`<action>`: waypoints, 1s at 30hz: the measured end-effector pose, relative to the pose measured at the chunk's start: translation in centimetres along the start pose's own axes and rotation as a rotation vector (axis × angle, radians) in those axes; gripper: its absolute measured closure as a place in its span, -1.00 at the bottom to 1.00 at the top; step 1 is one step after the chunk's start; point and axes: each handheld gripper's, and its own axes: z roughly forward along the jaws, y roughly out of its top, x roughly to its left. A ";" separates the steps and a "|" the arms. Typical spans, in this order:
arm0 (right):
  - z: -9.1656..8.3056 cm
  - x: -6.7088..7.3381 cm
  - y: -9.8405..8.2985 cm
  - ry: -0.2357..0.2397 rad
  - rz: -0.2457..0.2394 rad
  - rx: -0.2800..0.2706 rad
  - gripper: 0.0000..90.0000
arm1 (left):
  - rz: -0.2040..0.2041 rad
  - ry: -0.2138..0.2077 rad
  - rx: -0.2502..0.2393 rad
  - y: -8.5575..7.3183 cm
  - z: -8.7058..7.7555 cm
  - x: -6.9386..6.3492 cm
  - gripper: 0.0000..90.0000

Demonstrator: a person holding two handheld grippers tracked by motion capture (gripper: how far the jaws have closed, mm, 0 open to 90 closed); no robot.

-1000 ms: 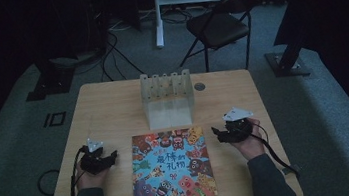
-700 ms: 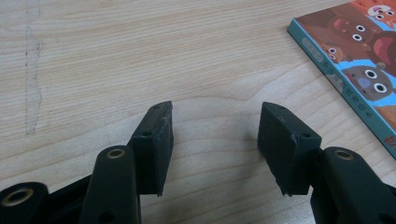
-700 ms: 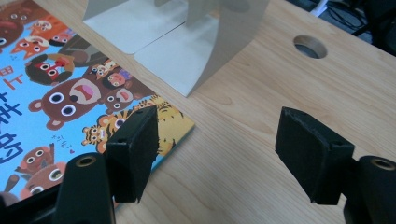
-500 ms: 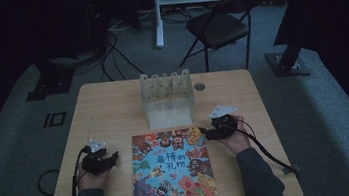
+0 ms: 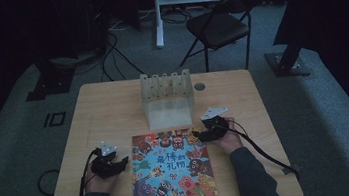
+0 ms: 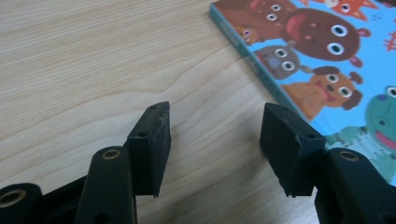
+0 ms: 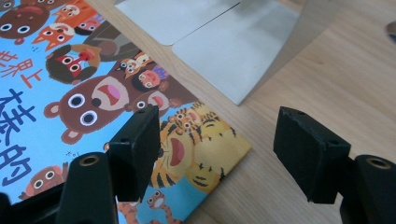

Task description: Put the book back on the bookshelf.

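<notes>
While book point(image 5: 172, 166) lies flat, untouched, right gripper point(image 5: 198, 136) hovers jaws apart at far corner; left gripper point(image 5: 122, 162) parted, empty beside near edge; lifting still ahead.

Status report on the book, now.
Left gripper open beside picture book. Right gripper open over its far corner. Metal rack stands just beyond.

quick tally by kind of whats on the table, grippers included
picture book: 1
clear slotted rack: 1
round grey disc by the rack: 1
grippers: 2, left gripper and right gripper, both open
total: 5
</notes>
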 end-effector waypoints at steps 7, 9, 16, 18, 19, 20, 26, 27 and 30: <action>1.1 -0.4 -0.5 0.037 0.024 0.029 -0.31 | 0.028 -0.016 -0.014 0.4 0.4 -0.9 0.00; 1.3 -0.6 -0.8 0.050 0.034 0.029 -0.31 | 0.011 -0.016 -0.019 0.5 0.6 -0.8 0.05; 1.8 -1.0 -1.0 0.070 0.070 0.025 -0.31 | 0.022 -0.012 -0.025 1.2 1.3 -1.1 0.09; 1.8 -1.2 -1.1 0.073 0.078 0.027 -0.31 | 0.017 -0.006 -0.029 1.4 1.5 -1.2 0.09; 1.8 -1.3 -1.1 0.077 0.082 0.026 -0.31 | 0.014 -0.006 -0.030 1.4 1.5 -1.1 0.09; 1.8 -1.4 -1.2 0.078 0.084 0.026 -0.30 | 0.014 -0.005 -0.029 1.4 1.5 -1.1 0.07; 1.8 -1.7 -1.5 0.102 0.123 0.013 -0.26 | 0.021 0.012 -0.030 1.4 1.5 -1.2 -0.02; 1.7 -1.8 -1.6 0.100 0.129 0.008 -0.20 | 0.028 0.021 -0.029 1.4 1.4 -1.3 -0.02; 1.6 -2.0 -1.7 0.102 0.155 -0.004 -0.14 | 0.028 0.014 -0.036 1.4 1.2 -1.3 -0.07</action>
